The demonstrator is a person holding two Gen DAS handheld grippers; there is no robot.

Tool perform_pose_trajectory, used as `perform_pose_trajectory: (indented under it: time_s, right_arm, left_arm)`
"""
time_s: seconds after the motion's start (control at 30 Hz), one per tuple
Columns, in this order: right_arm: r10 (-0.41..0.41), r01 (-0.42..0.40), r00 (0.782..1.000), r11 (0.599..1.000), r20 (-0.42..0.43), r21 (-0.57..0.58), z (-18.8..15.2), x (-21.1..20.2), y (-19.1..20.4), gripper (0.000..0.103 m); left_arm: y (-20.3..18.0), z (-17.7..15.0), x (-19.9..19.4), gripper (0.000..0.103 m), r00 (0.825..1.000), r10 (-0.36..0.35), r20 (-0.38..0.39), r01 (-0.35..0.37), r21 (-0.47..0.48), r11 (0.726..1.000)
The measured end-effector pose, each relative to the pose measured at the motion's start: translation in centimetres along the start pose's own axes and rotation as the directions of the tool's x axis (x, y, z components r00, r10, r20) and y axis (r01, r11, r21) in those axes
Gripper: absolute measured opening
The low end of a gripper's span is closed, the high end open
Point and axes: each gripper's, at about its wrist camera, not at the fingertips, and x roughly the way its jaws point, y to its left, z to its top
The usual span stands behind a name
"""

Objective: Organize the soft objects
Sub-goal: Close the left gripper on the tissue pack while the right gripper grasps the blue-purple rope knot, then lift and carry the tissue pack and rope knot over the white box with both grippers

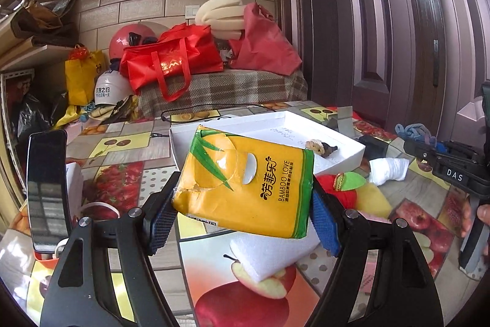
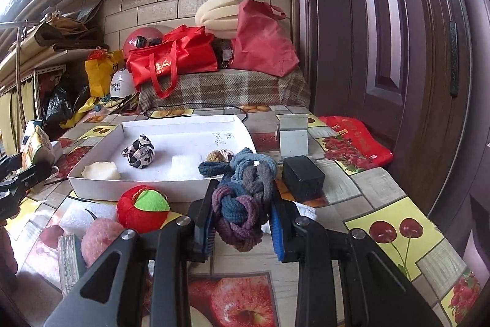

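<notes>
Left wrist view, nearest first: the left gripper point(image 1: 243, 213) has its 2 blue pads point(image 1: 162, 222) pinching a yellow tissue pack point(image 1: 245, 186) from either side, the pack tilted and lifted clear of the fruit-print tablecloth point(image 1: 122, 183). Under the pack lies a white foam block point(image 1: 269, 253), and just right of it a red, green and yellow plush toy point(image 1: 352, 189) rests on the cloth. A dark phone point(image 1: 47, 189) stands upright at the left edge. Beyond the pack sits the shallow white tray point(image 1: 275, 118), with a small braided beige piece point(image 1: 317, 146) inside near its right wall.

From the right wrist view, the right gripper point(image 2: 242, 222) clamps a knotted bundle of blue, grey and purple hair ties point(image 2: 242, 198) between its pads, held above the table. Close on the left lie a pink pompom point(image 2: 98, 238) and a red ball with a green patch point(image 2: 144, 212). Farther on, the tray holds a pale sponge cube point(image 2: 101, 170), a leopard-print scrunchie point(image 2: 139, 153) and a white foam square point(image 2: 183, 166). A black box point(image 2: 301, 181) stands right of the tray. Against the tiled wall are 2 red bags point(image 2: 174, 57).
</notes>
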Motion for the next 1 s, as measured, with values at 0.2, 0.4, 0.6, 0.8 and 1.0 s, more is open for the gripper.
perform_pose_trajectory:
  time_s: [0.2,0.4,0.6,0.8,1.0]
  right_arm:
    - [0.002,-0.003,1.000,1.000,-0.013,-0.012,0.6,1.9,0.8,0.029]
    - [-0.011,0.012,0.999,1.000,-0.031,0.021,1.3,4.0,0.0,0.029]
    - [-0.035,0.035,0.999,0.999,-0.035,-0.005,2.2,6.2,0.1,0.030]
    - [-0.052,0.053,0.999,0.997,0.007,-0.050,3.3,8.3,0.9,0.030]
    - [-0.021,0.021,1.000,0.999,-0.002,-0.045,4.4,10.8,1.7,0.030]
  left_arm:
    - [-0.2,0.6,1.6,0.078,1.000,0.021,-0.001,-0.021,-0.024,0.999]
    - [0.3,1.3,3.6,0.078,0.999,0.051,-0.011,-0.051,-0.042,0.998]
    - [0.4,2.2,6.3,0.078,0.996,0.083,-0.027,-0.083,-0.025,0.996]
    - [1.4,2.8,8.1,0.078,0.992,0.126,-0.009,-0.126,-0.033,0.991]
    - [1.9,3.6,10.3,0.078,0.992,0.124,-0.015,-0.125,-0.036,0.992]
